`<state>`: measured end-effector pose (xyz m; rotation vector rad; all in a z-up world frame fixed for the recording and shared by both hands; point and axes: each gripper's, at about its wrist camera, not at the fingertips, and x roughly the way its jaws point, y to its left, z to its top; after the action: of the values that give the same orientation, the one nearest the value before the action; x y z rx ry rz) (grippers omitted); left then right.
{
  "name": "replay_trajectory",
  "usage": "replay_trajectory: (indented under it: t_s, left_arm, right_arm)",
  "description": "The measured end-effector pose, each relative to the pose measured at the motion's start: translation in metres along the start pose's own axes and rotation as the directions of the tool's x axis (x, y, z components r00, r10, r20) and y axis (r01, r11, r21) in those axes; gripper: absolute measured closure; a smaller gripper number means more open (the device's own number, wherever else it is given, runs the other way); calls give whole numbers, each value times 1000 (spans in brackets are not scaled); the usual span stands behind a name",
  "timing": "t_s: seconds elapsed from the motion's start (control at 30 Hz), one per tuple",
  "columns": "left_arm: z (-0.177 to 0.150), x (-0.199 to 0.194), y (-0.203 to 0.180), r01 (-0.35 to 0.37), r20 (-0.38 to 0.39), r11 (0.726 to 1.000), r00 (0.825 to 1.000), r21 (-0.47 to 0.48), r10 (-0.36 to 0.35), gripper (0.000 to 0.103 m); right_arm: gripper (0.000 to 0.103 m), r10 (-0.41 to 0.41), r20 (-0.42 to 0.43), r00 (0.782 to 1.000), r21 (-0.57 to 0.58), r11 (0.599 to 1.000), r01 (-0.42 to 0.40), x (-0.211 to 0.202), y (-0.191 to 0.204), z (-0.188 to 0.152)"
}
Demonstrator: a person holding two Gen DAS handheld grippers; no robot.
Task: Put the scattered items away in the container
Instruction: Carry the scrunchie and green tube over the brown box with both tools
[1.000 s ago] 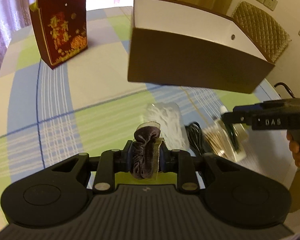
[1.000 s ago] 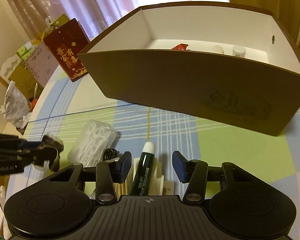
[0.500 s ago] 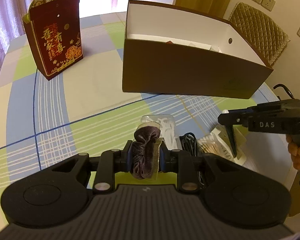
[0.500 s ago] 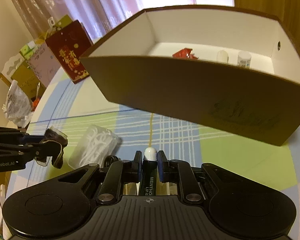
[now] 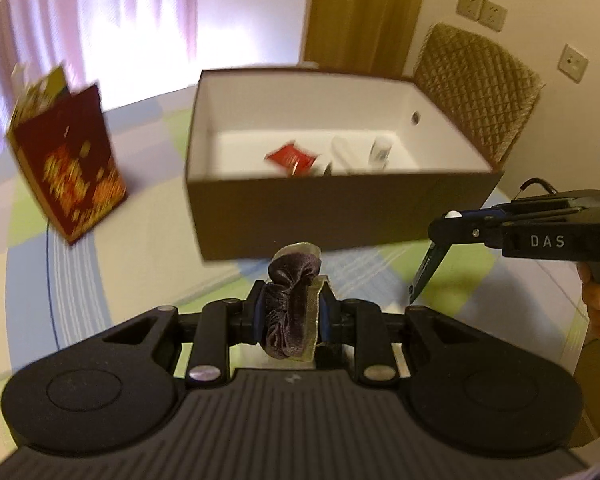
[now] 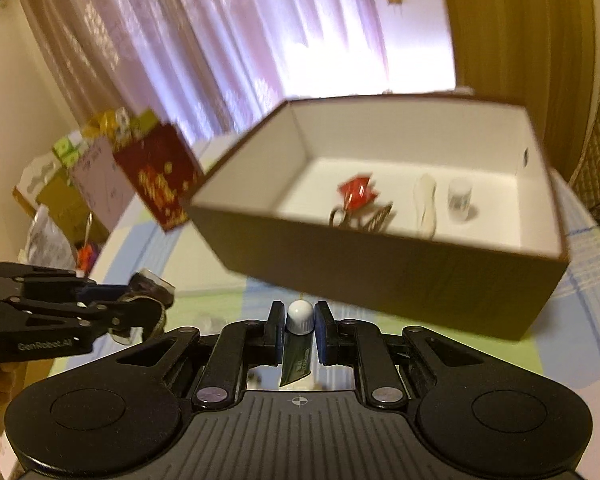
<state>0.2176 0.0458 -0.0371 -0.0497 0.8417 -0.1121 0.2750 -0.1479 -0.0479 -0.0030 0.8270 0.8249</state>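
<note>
Left gripper (image 5: 291, 312) clamps a crumpled purple velvet scrunchie (image 5: 290, 308); right gripper (image 6: 299, 330) pinches a white-capped green tube (image 6: 297, 350), both before the brown cardboard box (image 5: 340, 216).

Scrunchie (image 5: 291, 312) in left tongs (image 5: 292, 316)

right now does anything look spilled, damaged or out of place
Nothing stands out. The left gripper holds a scrunchie, the right gripper a small tube, both short of the box. The items in the box lie loose on its floor; the frames are blurred.
</note>
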Motion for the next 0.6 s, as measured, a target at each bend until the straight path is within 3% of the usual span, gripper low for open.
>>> replay_trajectory:
  t_s: [0.33,0.6]
  left_arm:
    - [55,8,-24,0,90,997,996,81,-8,82]
    - [95,21,-29,-14,133,994,991,104,0,82]
  right_arm:
    - [85,-16,141,990,4,1000,16,-36,-26,47]
    - [85,-57,212,976,-11,998,61,-39,-47,82]
